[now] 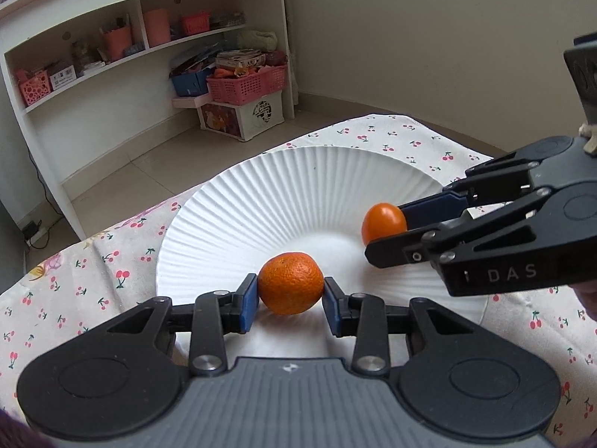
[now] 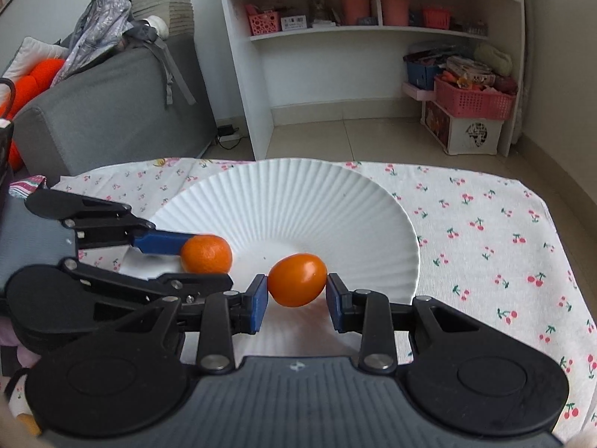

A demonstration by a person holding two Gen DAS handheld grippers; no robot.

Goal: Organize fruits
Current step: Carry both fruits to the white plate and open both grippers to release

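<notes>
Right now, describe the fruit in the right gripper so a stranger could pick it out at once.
Find the white ribbed plate on the cherry-print cloth. Two orange fruits are over it, each clamped between blue gripper pads. The one in the right gripper is the smooth fruit, glossy and egg-shaped, unlike the rounder, dimpled mandarin in the left gripper.

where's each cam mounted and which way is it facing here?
Left wrist: rides the left gripper, angled down over the white plate; own fingers clamp a mandarin; right gripper enters from the right.
Right wrist: rides the right gripper, same downward tilt; own fingers clamp a smooth orange fruit; left gripper enters from the left.
Shared: plate, both fruits, cherry-print cloth, white shelf unit.
</notes>
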